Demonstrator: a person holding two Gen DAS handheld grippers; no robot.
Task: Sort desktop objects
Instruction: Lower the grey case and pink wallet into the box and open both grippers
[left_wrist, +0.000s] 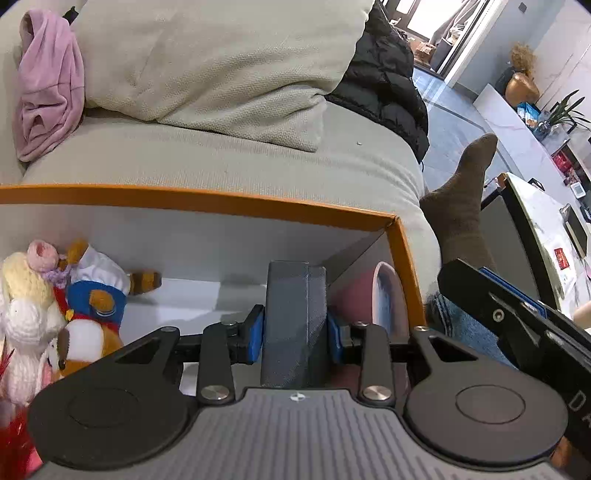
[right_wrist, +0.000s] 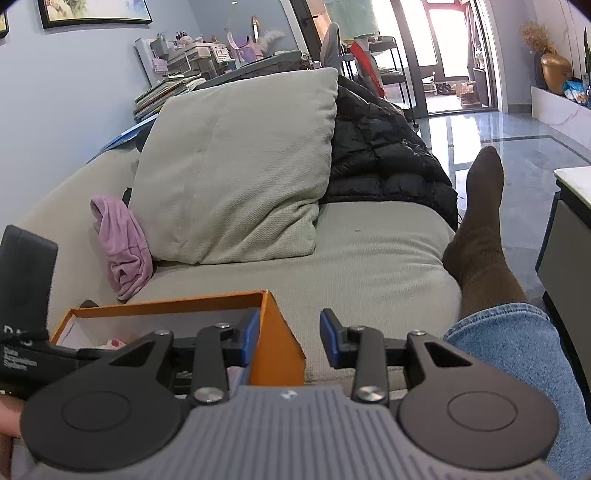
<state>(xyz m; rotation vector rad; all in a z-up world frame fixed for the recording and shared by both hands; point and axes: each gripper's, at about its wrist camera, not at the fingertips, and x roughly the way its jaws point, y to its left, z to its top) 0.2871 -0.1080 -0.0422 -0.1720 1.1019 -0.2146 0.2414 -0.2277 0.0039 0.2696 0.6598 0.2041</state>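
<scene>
A grey fabric-covered block (left_wrist: 293, 321) is clamped upright between the blue pads (left_wrist: 255, 334) of the left tongs (left_wrist: 295, 334), which are closed onto its two sides. The block is held inside an orange-rimmed box (left_wrist: 207, 201) with white inner walls, near the box's right wall. Between the block and that right wall a round pinkish object with a bluish face (left_wrist: 384, 295) is seen standing on edge; what it is cannot be told. At the left side of the box a group of soft toys is gathered: a white and cream knitted doll (left_wrist: 26, 306) and a plush figure in a blue cap and white chef's hat (left_wrist: 92, 295), touching each other.

The box is set on the seat of a grey-green sofa (right_wrist: 369, 258), near its front edge. Further back on the sofa a large cushion (right_wrist: 236, 166) is propped, with a pink garment (right_wrist: 123, 243) crumpled at its left and a black padded jacket (right_wrist: 380, 158) at its right.

The right tongs (right_wrist: 288, 338) are held wide apart with nothing between the pads, just over the right front corner of the box (right_wrist: 275, 332). To the right a leg in blue jeans (right_wrist: 517, 354) and a brown sock (right_wrist: 480, 229) is stretched out beside the sofa.
</scene>
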